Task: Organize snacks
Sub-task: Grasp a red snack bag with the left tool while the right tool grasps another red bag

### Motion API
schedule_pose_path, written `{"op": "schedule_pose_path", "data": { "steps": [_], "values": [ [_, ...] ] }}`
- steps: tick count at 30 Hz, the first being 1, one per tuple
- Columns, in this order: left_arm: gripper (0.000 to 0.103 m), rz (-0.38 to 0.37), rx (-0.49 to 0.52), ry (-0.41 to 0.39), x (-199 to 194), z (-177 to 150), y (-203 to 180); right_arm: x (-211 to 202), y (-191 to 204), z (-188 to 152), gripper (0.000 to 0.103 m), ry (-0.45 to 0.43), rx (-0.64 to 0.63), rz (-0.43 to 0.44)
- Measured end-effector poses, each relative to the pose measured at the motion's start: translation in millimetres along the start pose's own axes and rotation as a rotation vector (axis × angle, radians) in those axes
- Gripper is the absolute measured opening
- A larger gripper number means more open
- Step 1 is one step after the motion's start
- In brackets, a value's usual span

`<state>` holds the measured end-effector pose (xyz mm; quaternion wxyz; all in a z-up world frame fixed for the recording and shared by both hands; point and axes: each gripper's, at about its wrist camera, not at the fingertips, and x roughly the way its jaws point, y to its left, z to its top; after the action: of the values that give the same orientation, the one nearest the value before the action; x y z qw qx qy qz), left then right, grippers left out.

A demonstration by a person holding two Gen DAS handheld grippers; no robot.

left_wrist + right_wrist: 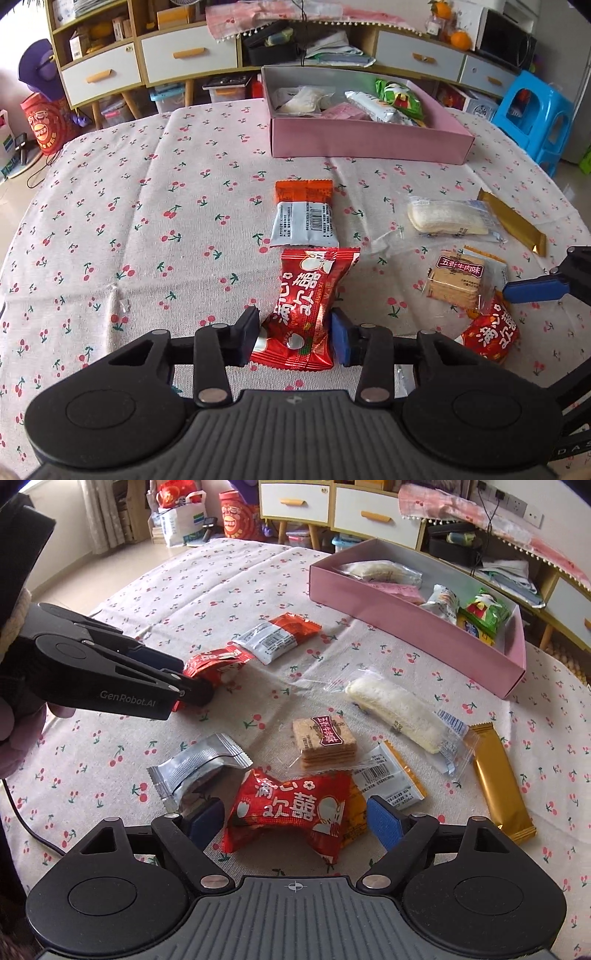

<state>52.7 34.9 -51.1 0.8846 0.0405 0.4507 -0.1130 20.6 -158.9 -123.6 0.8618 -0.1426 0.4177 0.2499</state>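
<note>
My left gripper (295, 334) is shut on a red snack packet (306, 306), pinching its middle; it also shows in the right wrist view (218, 664) with the left gripper (192, 686) on it. My right gripper (295, 821) is open with a second red packet (291, 808) between its fingers, apart from the pads. That second red packet (491, 332) also lies low right in the left wrist view. A pink box (369, 140) holding several snacks stands at the table's far side; it also shows in the right wrist view (406, 605).
On the cherry-print cloth (147, 221) lie an orange-and-silver packet (304, 218), a white cake bar (447, 219), a gold bar (513, 225), a cracker pack (461, 282) and a silver packet (199, 764). Cabinets and a blue stool (535, 110) stand beyond the table.
</note>
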Motion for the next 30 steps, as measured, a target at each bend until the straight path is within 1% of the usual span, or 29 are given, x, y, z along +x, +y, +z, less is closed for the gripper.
{"op": "schedule_pose_path", "data": {
  "steps": [2,4,6,9,10,12,14,16,23,30],
  "values": [
    [0.042,-0.005,0.002,-0.006,0,-1,1,1,5,-1,0.083,-0.003,-0.021,-0.012],
    [0.048,-0.008,0.001,-0.009,1,-2,2,2,8,-1,0.081,-0.007,-0.042,-0.029],
    [0.050,-0.009,0.000,-0.012,2,-3,2,2,9,-2,0.075,-0.012,-0.053,-0.040],
    [0.050,-0.011,-0.002,-0.019,2,-2,3,1,7,0,0.070,-0.014,-0.035,-0.044],
    [0.050,-0.010,-0.004,-0.019,2,-2,4,1,6,0,0.069,-0.014,-0.027,-0.043],
    [0.049,-0.007,-0.004,-0.019,2,-1,3,0,5,1,0.063,-0.013,-0.022,-0.046],
    [0.047,-0.008,0.001,-0.021,2,-1,2,0,4,2,0.062,-0.011,-0.013,-0.043],
    [0.041,-0.016,0.004,-0.022,2,0,2,0,4,2,0.062,-0.009,-0.009,-0.043],
    [0.038,-0.024,-0.012,-0.011,1,2,2,-1,4,5,0.060,0.007,0.018,-0.031],
    [0.038,-0.034,-0.031,-0.008,-3,5,3,-7,-2,8,0.060,-0.004,0.057,-0.023]
  ]
}}
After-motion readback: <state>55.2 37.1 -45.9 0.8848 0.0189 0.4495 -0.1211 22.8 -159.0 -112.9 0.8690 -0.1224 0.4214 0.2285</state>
